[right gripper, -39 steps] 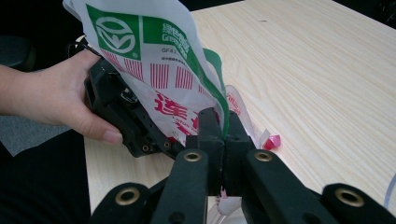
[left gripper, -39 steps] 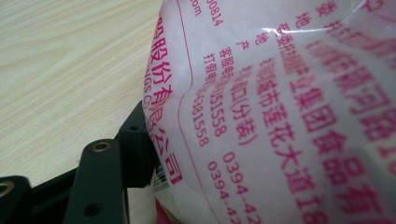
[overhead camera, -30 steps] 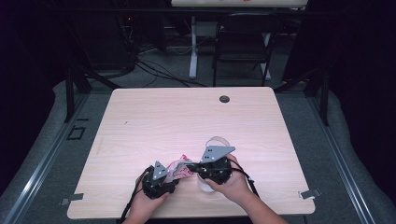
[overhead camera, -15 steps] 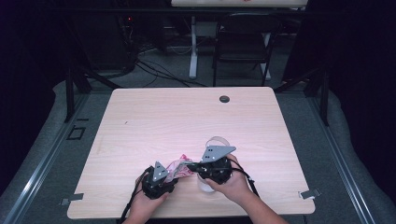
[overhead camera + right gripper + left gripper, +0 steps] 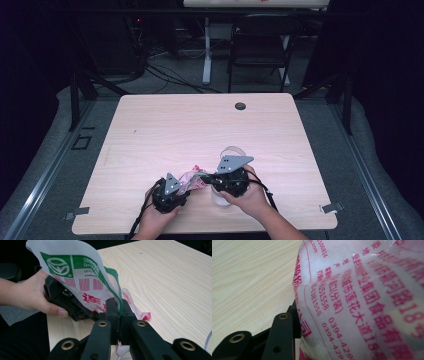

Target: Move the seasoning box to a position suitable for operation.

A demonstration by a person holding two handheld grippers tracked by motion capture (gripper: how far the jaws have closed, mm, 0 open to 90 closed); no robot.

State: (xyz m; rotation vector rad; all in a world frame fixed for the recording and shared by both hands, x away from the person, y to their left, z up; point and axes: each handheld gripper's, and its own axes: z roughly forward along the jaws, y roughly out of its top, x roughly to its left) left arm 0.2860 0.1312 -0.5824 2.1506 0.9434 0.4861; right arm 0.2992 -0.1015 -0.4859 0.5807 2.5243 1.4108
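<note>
Pinching a printed plastic bag (image 5: 82, 277) at its edge, the right gripper (image 5: 119, 312) is keeping its fingers clenched tight on the film at the near edge of the worktop (image 5: 175, 130). Just beside it, the left gripper (image 5: 170, 192) has just been closing its fingers; one finger (image 5: 295, 320) is touching the bag, though whether they are gripping it I cannot tell. That suggests a second hold is being taken. A clear plastic cup (image 5: 233, 151) is lying under the right gripper; its contents are unclear. Farther off, a dark round grommet (image 5: 240, 106) is sitting in the wood.
</note>
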